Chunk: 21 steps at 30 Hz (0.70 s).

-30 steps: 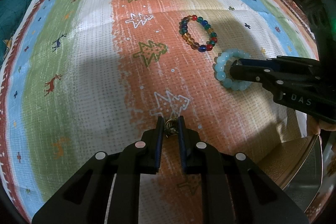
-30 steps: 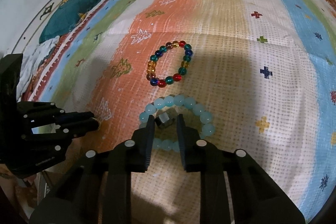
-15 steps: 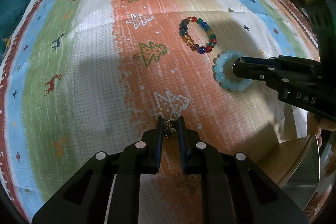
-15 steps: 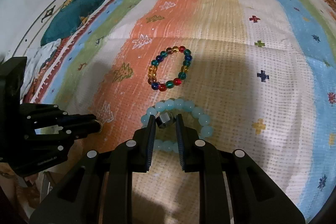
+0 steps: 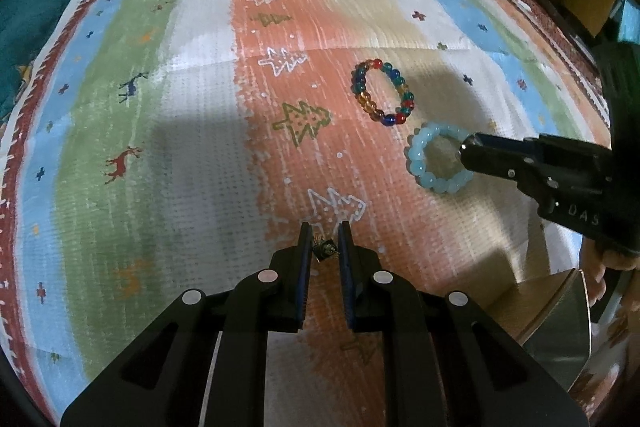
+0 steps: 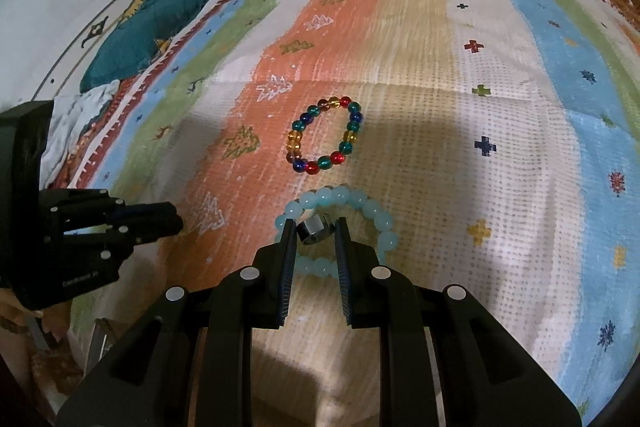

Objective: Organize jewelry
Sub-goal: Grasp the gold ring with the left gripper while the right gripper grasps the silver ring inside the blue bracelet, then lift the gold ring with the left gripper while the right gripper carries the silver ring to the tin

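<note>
Since a second ago my right gripper (image 6: 313, 231) has pulled back a little, so the pale blue bead bracelet (image 6: 340, 227) lies more fully uncovered on the striped cloth (image 6: 520, 187), in the lower middle of the right wrist view. That gripper reaches in low from the right edge of the left wrist view, its tip over the bracelet's near rim. Its jaws are narrow and pinch a small silver ring (image 6: 314, 230), held above the bracelet's centre.

My left gripper (image 5: 325, 247) points forward over the orange stripe at the bottom centre of its own view. Its jaws are narrow too, clamped on a small dark, gold-tinged trinket (image 5: 323, 249); I cannot tell what kind.

Just beyond the blue bracelet lies a multicoloured bead bracelet (image 5: 382, 91), close but apart. At the lower right of the left view stands the corner of a metal container (image 5: 560, 323); its contents are hidden.
</note>
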Each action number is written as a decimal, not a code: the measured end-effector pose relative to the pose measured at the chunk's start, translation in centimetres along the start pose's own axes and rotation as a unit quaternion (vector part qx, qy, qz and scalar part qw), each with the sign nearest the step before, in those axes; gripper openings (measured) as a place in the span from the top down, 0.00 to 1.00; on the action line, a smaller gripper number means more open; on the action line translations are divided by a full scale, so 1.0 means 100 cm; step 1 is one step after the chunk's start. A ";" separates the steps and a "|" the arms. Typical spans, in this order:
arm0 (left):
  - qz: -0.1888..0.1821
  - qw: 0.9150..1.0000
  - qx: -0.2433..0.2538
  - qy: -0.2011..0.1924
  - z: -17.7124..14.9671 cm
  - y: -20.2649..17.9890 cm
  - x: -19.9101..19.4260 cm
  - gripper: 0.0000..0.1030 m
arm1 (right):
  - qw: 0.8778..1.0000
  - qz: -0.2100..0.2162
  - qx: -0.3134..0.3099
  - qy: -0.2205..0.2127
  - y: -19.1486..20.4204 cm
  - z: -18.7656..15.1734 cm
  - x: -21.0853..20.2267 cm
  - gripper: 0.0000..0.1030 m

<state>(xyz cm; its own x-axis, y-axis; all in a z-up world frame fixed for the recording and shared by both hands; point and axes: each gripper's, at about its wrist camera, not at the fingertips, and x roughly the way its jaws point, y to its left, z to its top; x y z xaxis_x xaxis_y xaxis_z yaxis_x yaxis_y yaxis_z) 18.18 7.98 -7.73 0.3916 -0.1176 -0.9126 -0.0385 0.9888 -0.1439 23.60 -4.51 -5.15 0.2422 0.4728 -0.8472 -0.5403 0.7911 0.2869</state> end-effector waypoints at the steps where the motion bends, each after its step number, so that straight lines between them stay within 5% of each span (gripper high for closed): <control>1: -0.001 1.000 -0.001 -0.003 0.000 0.000 -0.002 0.88 | 1.000 -0.001 -0.001 -0.001 0.001 -0.001 -0.002 0.80; 21: -0.002 0.997 -0.020 -0.073 -0.012 -0.015 -0.052 0.88 | 0.998 -0.029 -0.040 -0.048 0.033 -0.027 -0.054 0.80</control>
<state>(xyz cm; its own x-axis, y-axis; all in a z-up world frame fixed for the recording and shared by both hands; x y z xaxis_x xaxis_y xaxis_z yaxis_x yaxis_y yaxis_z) 15.13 6.99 -3.24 0.5220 -0.1035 -0.8466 -0.0722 0.9837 -0.1648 18.38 -5.47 -0.83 0.3480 0.4655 -0.8137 -0.5857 0.7857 0.1990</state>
